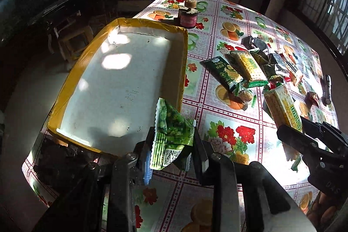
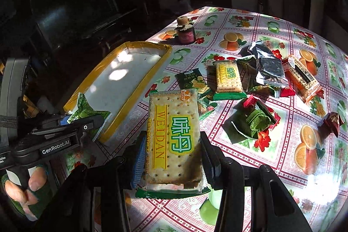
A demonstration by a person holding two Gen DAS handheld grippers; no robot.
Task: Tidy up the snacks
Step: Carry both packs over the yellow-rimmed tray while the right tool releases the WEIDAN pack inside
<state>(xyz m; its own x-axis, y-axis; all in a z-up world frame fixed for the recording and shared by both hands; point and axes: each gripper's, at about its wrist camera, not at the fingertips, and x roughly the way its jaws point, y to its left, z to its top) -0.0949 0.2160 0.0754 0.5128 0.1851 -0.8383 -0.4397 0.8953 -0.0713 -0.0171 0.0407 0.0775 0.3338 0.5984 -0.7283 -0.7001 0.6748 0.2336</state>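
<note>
Held off the table in both claws: a crinkly green snack pouch (image 1: 171,136) pinched in the left claw (image 1: 173,151) at the near corner of the tray (image 1: 65,88), a flat cracker packet (image 2: 174,140) clamped across its width in the right claw (image 2: 173,158). Best carried over the yellow-taped rim, then lowered flat onto the white tray floor before letting go, side by side, not stacked. Glossy film, slippery; crackers brittle, so no squeezing harder. Beyond, loose foil and plastic packets (image 2: 256,79) heaped on the floral oilcloth table (image 2: 282,158), a corked dark jar (image 2: 184,33) behind.
</note>
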